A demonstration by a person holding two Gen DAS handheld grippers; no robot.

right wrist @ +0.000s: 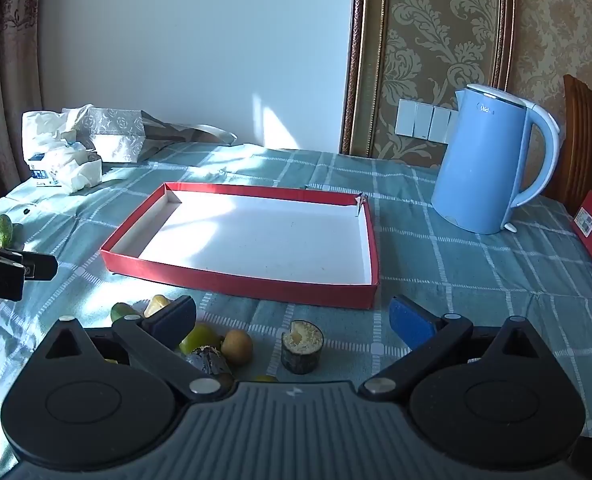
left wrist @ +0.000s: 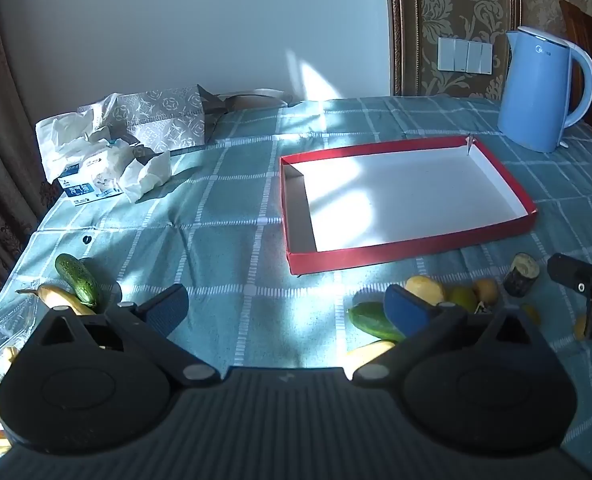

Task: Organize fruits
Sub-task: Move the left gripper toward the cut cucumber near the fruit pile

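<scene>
None of the fruits had reached the red tray; all lay scattered on the desk before it. Left tongs and right tongs gaped, holding nothing.

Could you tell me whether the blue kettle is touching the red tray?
Apart. The right wrist view shows a strip of checked tablecloth between the blue kettle and the red tray's far right corner; the left wrist view shows a gap too.

On the table, the tray lies behind the fruits, kettle behind it.
</scene>
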